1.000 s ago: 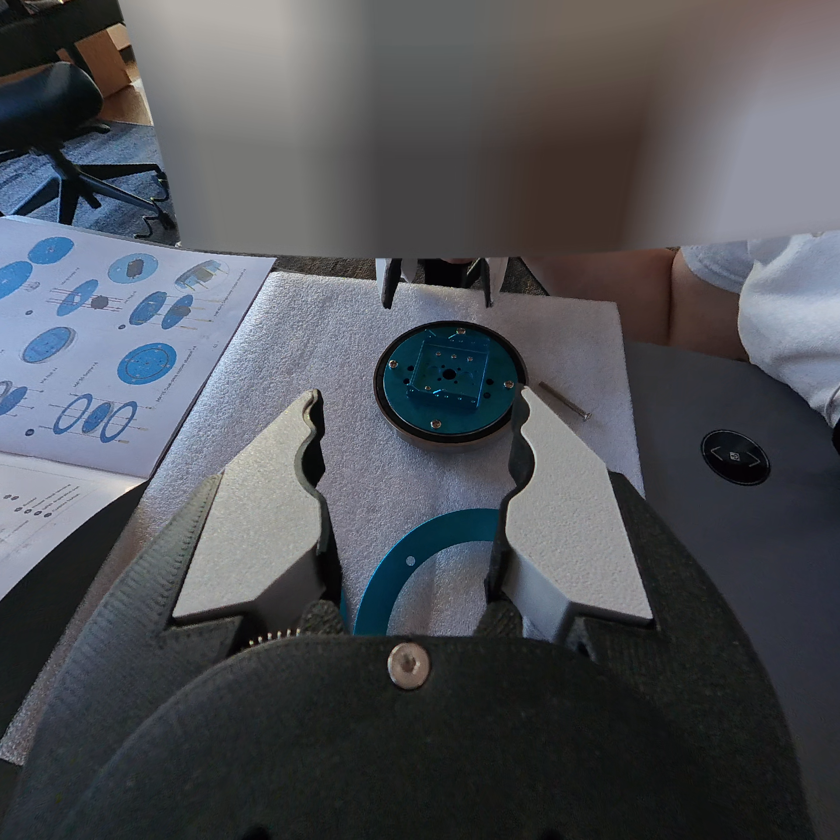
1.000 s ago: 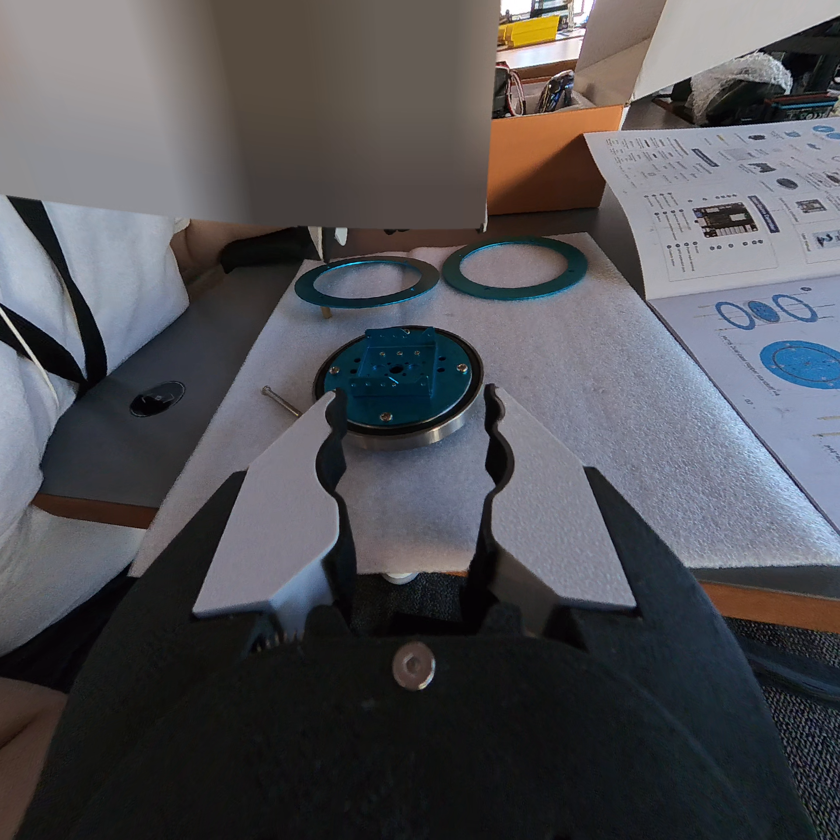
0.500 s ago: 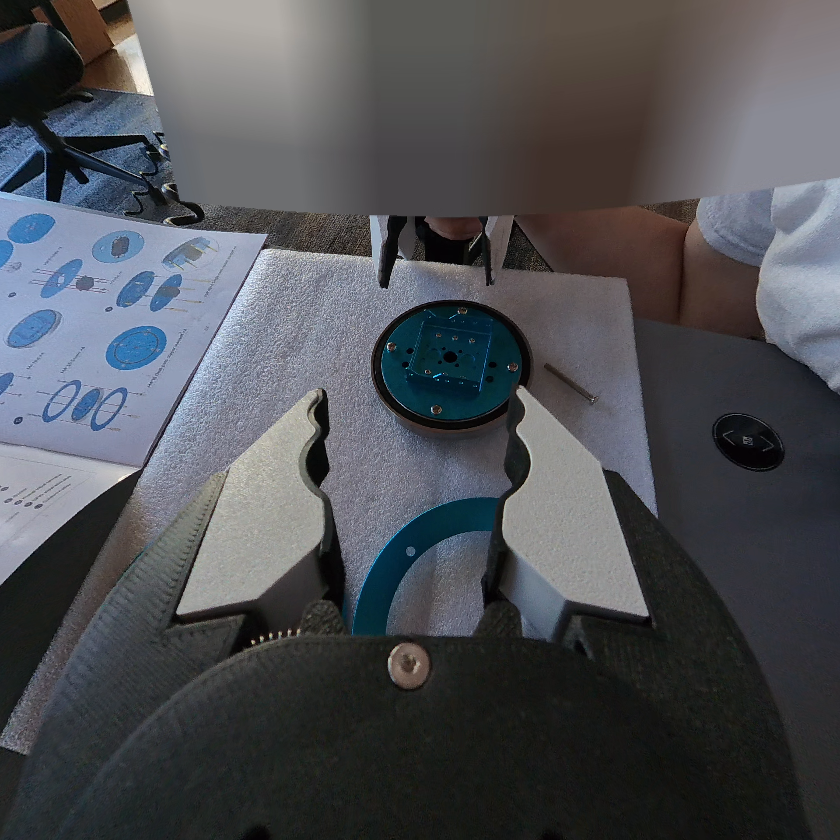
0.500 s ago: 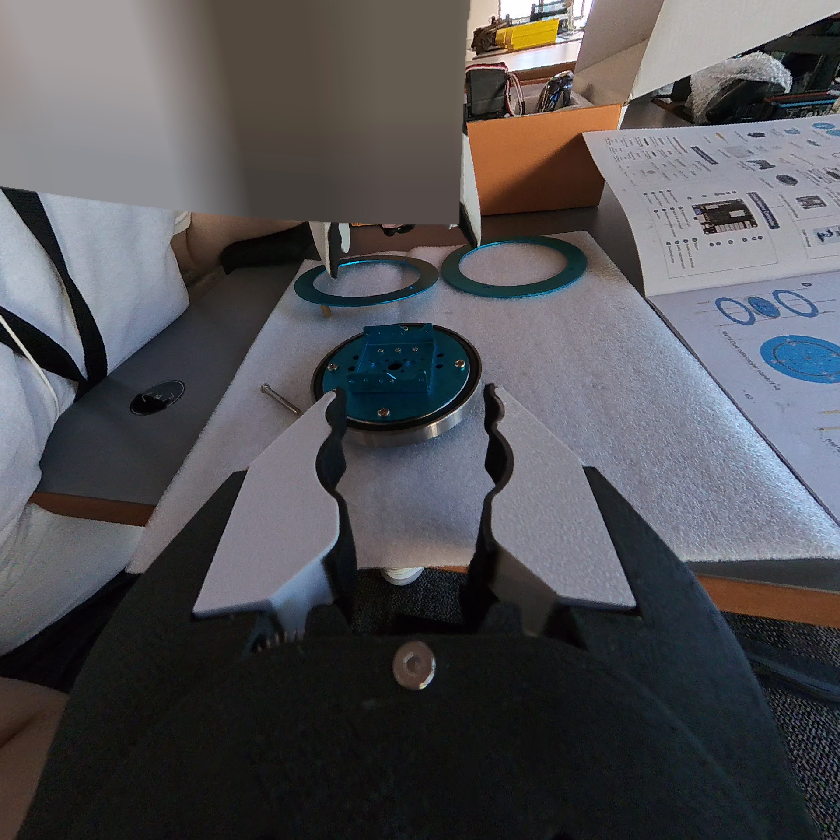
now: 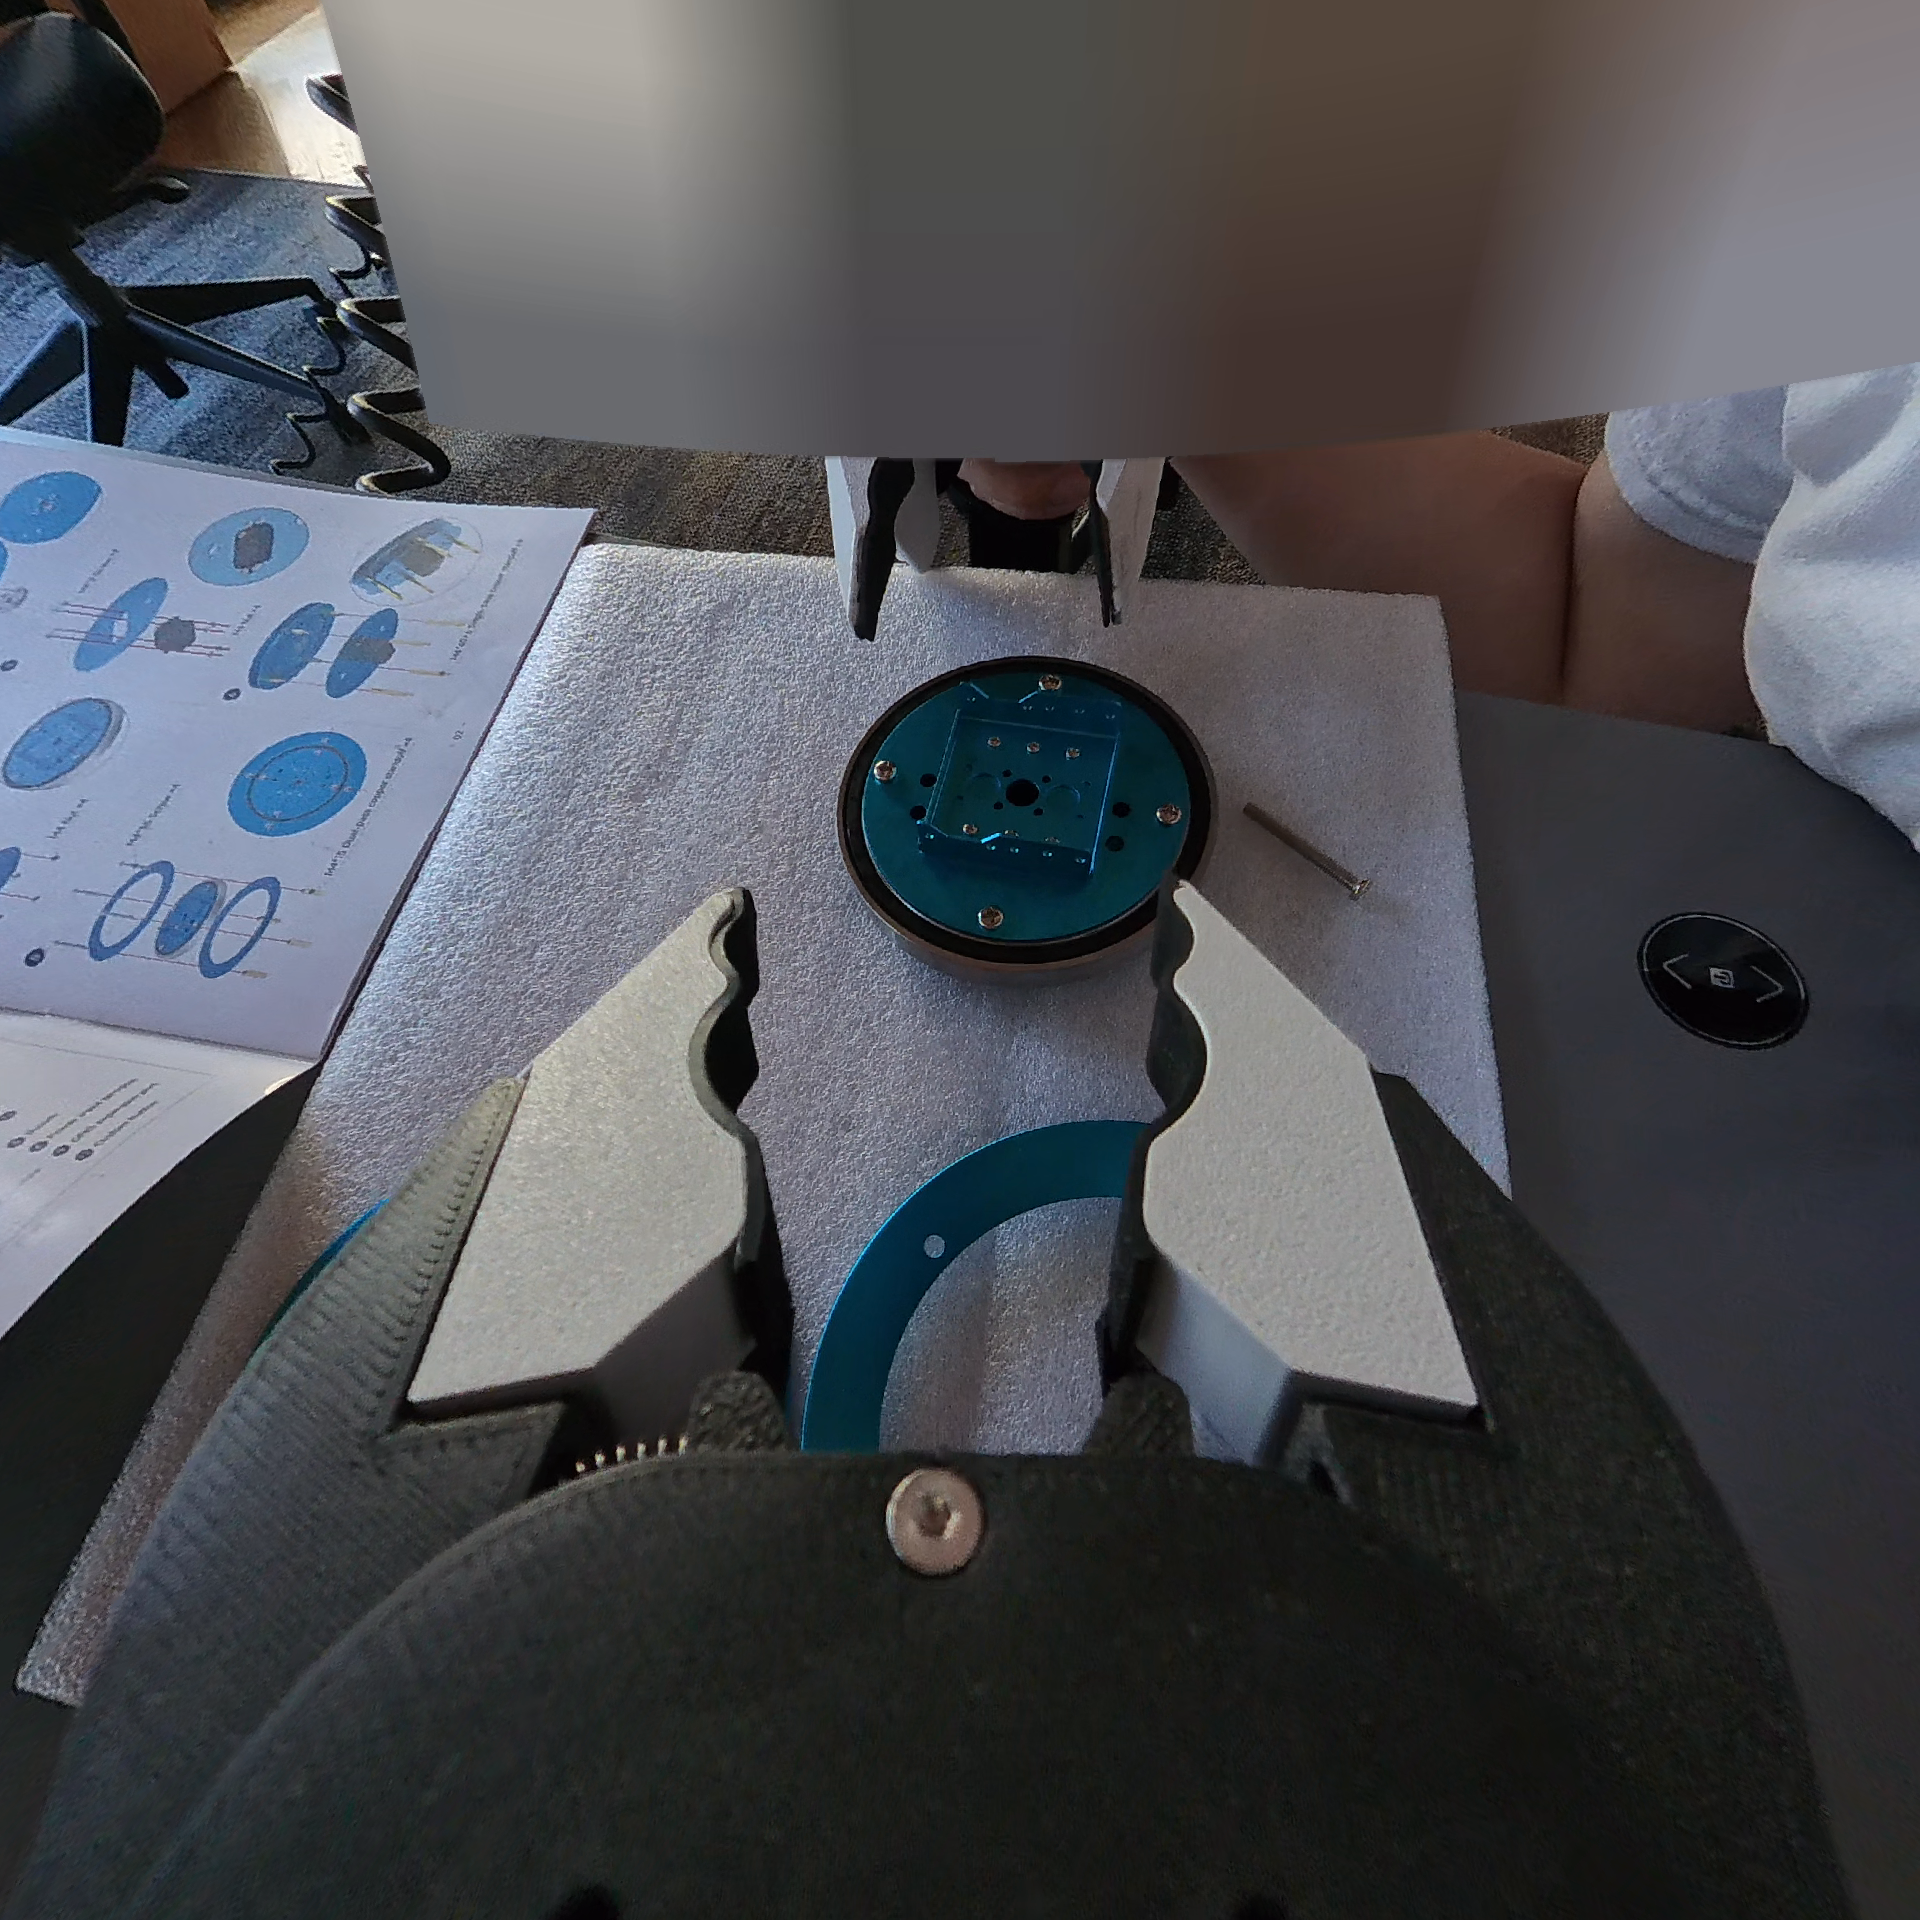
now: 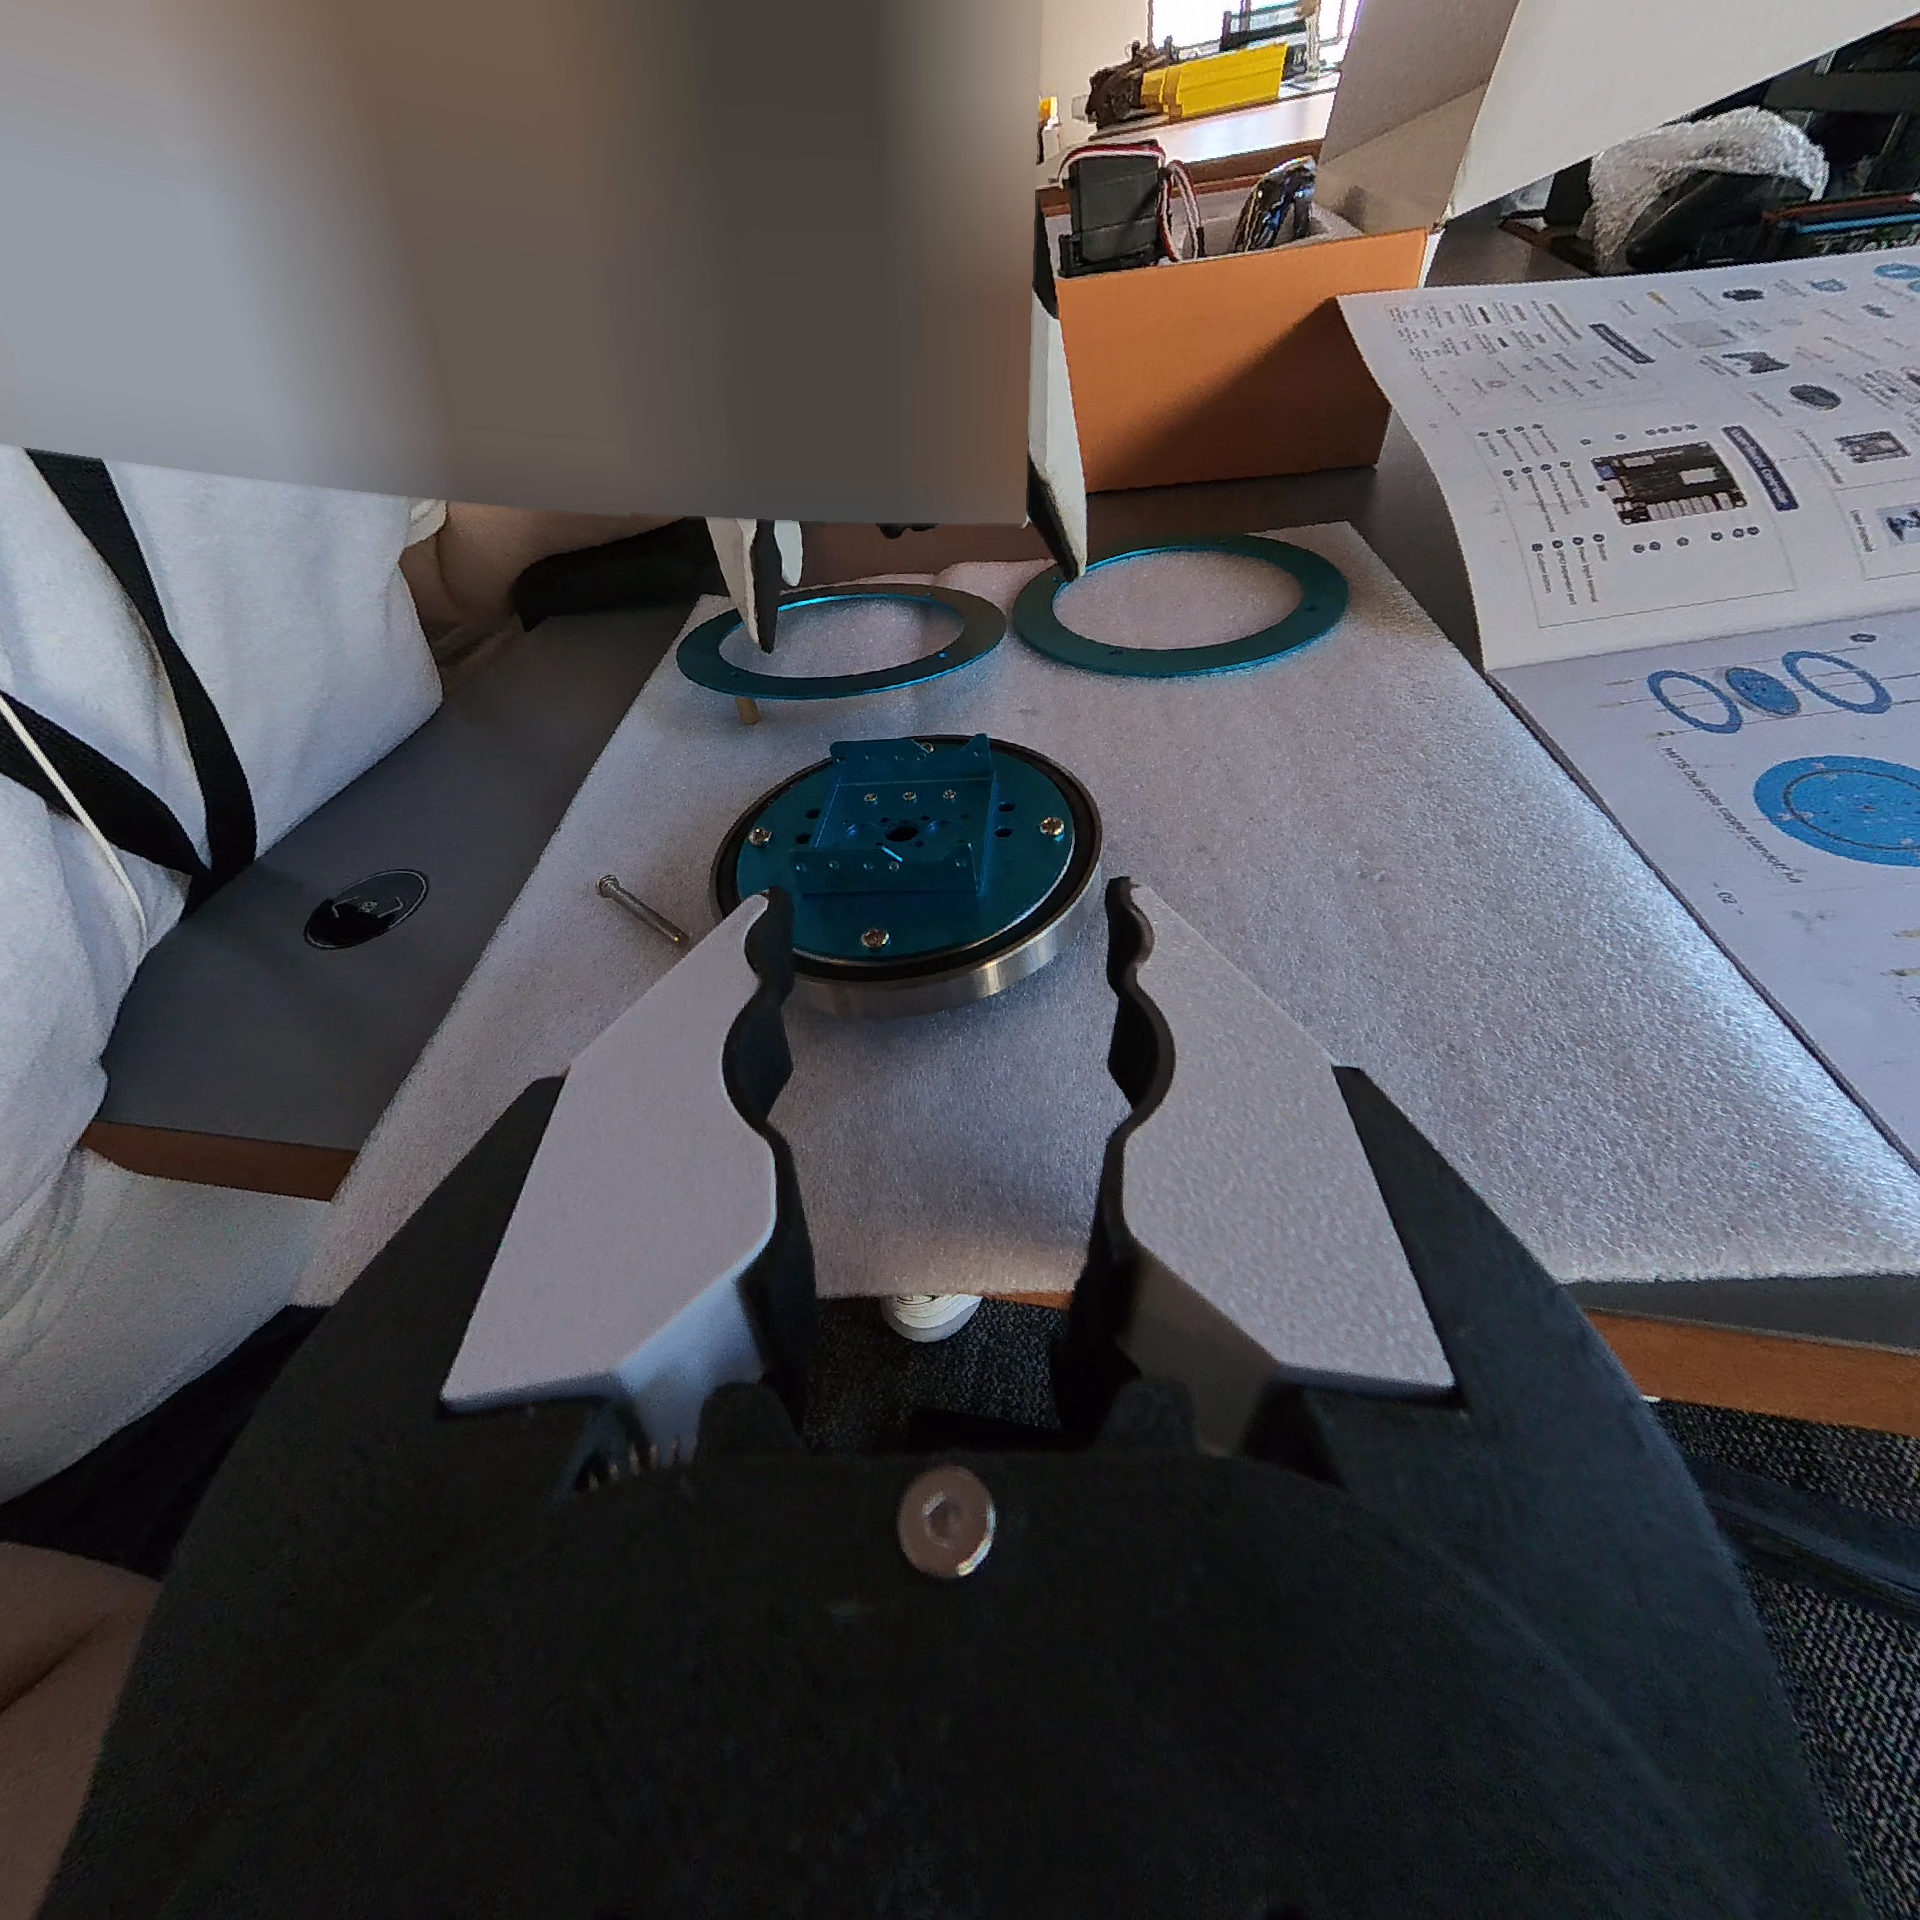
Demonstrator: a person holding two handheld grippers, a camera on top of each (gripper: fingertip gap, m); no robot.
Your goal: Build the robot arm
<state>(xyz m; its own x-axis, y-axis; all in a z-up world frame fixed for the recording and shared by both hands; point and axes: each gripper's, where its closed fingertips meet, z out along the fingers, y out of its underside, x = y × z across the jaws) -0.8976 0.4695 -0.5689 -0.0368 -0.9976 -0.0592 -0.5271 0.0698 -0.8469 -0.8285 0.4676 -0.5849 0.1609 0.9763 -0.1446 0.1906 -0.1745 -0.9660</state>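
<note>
A round blue disc with a raised square bracket, set in a silver ring (image 5: 1023, 810), lies on a white foam mat (image 5: 644, 831). My left gripper (image 5: 956, 914) is open and empty, its tips just short of the disc, above a flat blue ring (image 5: 935, 1247). My right gripper (image 6: 948, 904) is open and empty on the opposite side, its tips at the disc's (image 6: 904, 831) near rim. Each gripper shows in the other's view, the right one (image 5: 982, 618) and the left one (image 6: 920, 597). Two blue rings (image 6: 935, 649) (image 6: 1288, 634) lie beyond the disc. A long screw (image 5: 1304, 852) (image 6: 639, 907) lies beside it.
An open instruction booklet (image 5: 208, 779) (image 6: 1714, 520) lies beside the mat (image 6: 1351, 935). A cardboard box (image 6: 1226, 364) stands behind the rings. A round black button (image 5: 1722, 977) sits in the grey desk. A person's arm (image 5: 1455, 561) and an office chair (image 5: 73, 156) are near. The tips of one gripper are about 9 cm away from the tips of the other. Both grippers' tips are roughly 7 cm from the long screw (image 5: 1304, 852). The right camera catches it too, in the right wrist view (image 6: 631, 917).
The left gripper has come down into the right wrist view, over the two rings. The right gripper shows further forward in the left view. Both stay open; the parts have not moved.
</note>
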